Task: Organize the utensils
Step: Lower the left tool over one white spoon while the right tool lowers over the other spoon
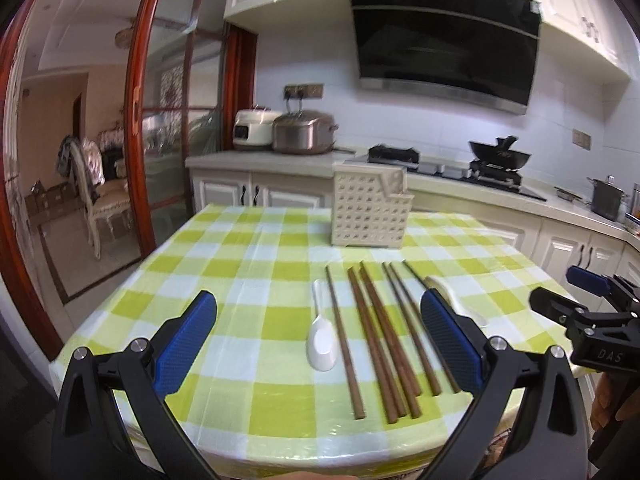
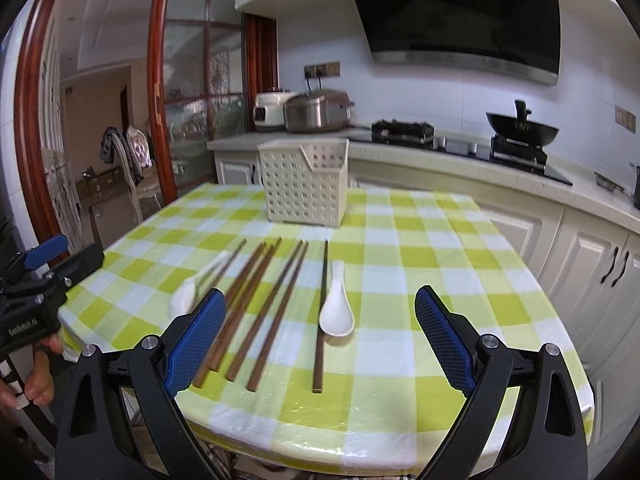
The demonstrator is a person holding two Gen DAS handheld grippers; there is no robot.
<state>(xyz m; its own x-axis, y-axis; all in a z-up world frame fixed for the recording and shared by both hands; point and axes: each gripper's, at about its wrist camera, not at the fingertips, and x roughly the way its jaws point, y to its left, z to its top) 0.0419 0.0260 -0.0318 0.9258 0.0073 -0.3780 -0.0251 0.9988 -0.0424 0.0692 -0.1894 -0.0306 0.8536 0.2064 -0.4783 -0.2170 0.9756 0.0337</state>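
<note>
Several brown chopsticks (image 1: 380, 340) (image 2: 260, 308) lie side by side on the green-checked tablecloth (image 1: 240, 264) (image 2: 420, 260). One white spoon (image 1: 320, 340) (image 2: 190, 292) rests to their left, bowl toward me. A second white spoon (image 2: 336, 312) (image 1: 452, 296) rests to their right, partly hidden in the left wrist view. Behind them stands a cream perforated utensil holder (image 1: 370, 208) (image 2: 306, 184), upright and seemingly empty. My left gripper (image 1: 319, 300) (image 2: 60, 268) hovers open over the left spoon. My right gripper (image 2: 320, 296) (image 1: 568, 292) hovers open over the right spoon. Neither holds anything.
The table's front edge (image 1: 320, 440) curves just below the chopstick ends. Behind the table runs a kitchen counter with a wok (image 2: 520, 128) on the stove and two rice cookers (image 1: 300, 132). A red-framed glass door (image 1: 140, 120) and a chair (image 1: 92, 200) are at left.
</note>
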